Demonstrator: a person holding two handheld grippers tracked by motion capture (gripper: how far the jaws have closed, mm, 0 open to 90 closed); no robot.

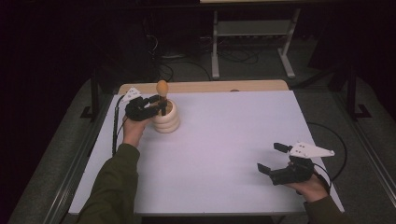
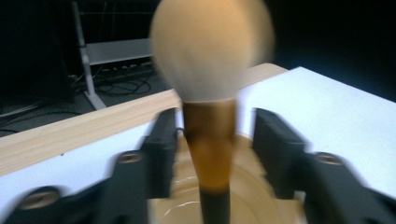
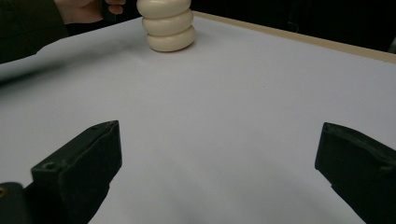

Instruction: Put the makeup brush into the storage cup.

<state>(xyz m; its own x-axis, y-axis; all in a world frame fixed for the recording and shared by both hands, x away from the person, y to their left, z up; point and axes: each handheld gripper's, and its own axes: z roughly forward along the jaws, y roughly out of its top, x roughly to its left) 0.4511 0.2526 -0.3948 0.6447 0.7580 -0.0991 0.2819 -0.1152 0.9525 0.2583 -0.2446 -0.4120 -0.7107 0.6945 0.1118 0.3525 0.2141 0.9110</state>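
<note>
A makeup brush with a round tan head and a brown handle stands upright in a cream ribbed holder at the table's far left. My left gripper reaches in from the left at handle height. Its jaws stand on either side of the handle with a gap on each side, so it is open. My right gripper rests low at the near right, open wide with nothing between its jaws.
The white table top has a wooden strip along its far edge. Behind the table stands a metal frame with cables on the dark floor. A cable loops by the right gripper.
</note>
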